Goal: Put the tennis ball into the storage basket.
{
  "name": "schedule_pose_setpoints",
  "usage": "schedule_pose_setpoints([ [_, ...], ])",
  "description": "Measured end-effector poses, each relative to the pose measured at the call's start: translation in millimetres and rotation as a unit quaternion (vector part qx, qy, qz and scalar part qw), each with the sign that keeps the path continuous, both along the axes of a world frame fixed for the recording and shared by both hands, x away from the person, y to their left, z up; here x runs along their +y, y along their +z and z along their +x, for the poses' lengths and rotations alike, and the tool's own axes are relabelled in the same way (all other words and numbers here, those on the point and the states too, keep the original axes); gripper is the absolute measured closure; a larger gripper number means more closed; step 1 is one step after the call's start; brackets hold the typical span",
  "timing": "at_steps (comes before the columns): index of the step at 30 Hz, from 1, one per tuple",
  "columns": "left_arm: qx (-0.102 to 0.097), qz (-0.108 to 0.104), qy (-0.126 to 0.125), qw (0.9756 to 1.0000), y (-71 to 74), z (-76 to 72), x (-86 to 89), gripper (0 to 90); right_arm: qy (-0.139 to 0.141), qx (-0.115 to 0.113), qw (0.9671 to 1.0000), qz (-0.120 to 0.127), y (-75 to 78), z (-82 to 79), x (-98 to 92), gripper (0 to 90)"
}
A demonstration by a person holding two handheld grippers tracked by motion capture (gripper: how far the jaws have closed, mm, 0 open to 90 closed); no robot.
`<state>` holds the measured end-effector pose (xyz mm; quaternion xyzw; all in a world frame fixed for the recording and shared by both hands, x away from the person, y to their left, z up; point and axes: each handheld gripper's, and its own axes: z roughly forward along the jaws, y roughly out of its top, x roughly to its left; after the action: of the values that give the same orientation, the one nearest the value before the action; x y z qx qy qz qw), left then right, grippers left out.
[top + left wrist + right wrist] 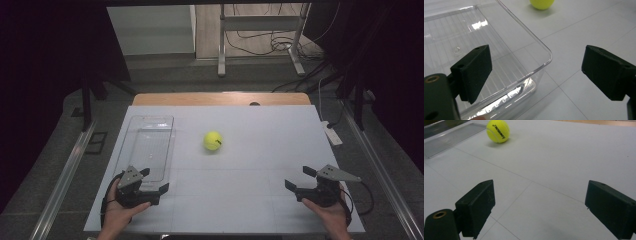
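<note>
A yellow tennis ball (213, 141) rests on the white table sheet near the middle; it also appears as the ball (542, 3) and the ball (498, 131) with black lettering. A clear plastic tray (148, 146) lies at the left, empty. My left gripper (153, 181) is open at the tray's near right corner (544, 53), one jaw over the tray, the other over the sheet. My right gripper (300, 178) is open at the front right, well short of the ball, nothing between its jaws.
The white sheet (250, 150) covers a wooden table whose far edge (220, 98) shows beyond it. A white remote-like object (332, 134) lies off the right edge. Metal stand legs (260, 45) and cables sit on the floor behind.
</note>
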<state>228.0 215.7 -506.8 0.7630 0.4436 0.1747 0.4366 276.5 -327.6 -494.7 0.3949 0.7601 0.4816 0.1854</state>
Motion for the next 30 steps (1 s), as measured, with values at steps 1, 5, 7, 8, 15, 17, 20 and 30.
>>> schedule_pose_setpoints([
  [1, -0.001, 0.000, -0.001, 1.0000, 0.2, 0.0, -0.6, 10.6, 0.001, 0.001, 1.0000, 0.000, -0.4, -0.2, -0.7, 9.7],
  [5, -0.002, 0.003, -0.004, 1.0000, 0.4, -0.9, -1.5, 10.4, -0.003, 0.003, 1.0000, 0.003, -0.8, -1.6, -2.4, 10.0],
  [7, -0.001, 0.001, -0.003, 1.0000, 0.0, -0.6, -1.1, 10.4, -0.003, 0.003, 1.0000, 0.005, -1.0, -1.9, -2.7, 10.0],
  [8, -0.001, 0.000, -0.003, 1.0000, -0.2, -0.3, -0.9, 10.4, -0.003, 0.003, 1.0000, 0.005, -1.1, -2.1, -2.9, 10.0],
  [15, -0.002, 0.003, -0.002, 1.0000, -0.5, -1.2, -0.2, 10.4, 0.001, 0.002, 1.0000, 0.000, -0.2, -3.3, -0.3, 10.5],
  [17, -0.004, 0.004, -0.002, 1.0000, 0.0, -2.3, 0.0, 10.4, 0.003, 0.001, 1.0000, -0.001, 0.2, -3.4, 0.7, 10.5],
  [20, -0.003, 0.003, 0.002, 1.0000, 0.2, -3.9, 1.0, 10.4, 0.005, 0.001, 1.0000, -0.001, 0.9, -3.4, 1.6, 10.6],
  [30, -0.002, 0.004, 0.001, 1.0000, 1.2, -2.7, -1.3, 10.2, 0.004, 0.000, 1.0000, -0.003, 1.1, -3.9, 1.3, 10.6],
])
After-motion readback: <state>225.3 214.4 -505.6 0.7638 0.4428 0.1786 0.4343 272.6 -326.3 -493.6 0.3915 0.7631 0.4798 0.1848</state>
